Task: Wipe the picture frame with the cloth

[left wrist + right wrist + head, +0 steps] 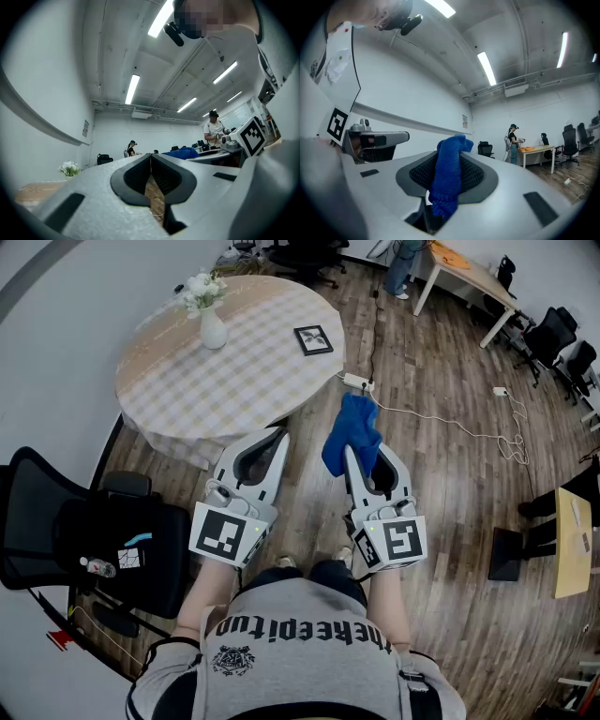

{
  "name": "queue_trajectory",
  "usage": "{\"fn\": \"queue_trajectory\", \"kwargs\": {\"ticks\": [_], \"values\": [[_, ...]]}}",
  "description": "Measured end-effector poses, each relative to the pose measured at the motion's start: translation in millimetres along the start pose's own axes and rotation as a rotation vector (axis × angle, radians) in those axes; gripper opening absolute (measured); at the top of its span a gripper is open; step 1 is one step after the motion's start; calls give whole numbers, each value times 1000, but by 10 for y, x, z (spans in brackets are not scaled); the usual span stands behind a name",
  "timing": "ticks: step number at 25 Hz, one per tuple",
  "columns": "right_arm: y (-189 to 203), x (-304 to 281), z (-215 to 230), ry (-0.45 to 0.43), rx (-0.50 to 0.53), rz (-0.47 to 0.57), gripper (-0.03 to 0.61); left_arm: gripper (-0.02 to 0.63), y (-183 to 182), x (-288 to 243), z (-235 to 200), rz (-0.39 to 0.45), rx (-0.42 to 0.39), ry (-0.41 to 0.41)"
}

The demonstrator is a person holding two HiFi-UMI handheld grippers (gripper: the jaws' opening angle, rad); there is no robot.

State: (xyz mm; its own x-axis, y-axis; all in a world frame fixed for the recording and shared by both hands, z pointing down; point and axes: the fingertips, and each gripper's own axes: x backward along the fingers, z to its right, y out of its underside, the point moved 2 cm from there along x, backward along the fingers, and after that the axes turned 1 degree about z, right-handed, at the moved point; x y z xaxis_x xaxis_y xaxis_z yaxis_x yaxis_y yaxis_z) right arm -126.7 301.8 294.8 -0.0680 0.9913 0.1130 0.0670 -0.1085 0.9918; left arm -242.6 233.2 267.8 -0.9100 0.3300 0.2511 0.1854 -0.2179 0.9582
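Pinching a knitted blue cloth (352,435), the right gripper (451,157) shows ribbed fingers (472,176).

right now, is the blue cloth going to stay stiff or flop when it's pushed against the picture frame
Likely floppy: the cloth bunches and droops at the right gripper, so it should fold rather than push back. Its knitted weave suggests it is soft, light and fairly grippy, not slippery. The free end may drag.

Grey shirt (300,667): upside-down print, roughly "thekeepitun"; nothing else legible.
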Motion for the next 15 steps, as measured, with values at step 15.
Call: {"fn": "queue_trajectory", "kwargs": {"ticks": [15], "values": [[-28,6,-42,6,16,8,120,18,-32,27,-31,19,3,7]]}}
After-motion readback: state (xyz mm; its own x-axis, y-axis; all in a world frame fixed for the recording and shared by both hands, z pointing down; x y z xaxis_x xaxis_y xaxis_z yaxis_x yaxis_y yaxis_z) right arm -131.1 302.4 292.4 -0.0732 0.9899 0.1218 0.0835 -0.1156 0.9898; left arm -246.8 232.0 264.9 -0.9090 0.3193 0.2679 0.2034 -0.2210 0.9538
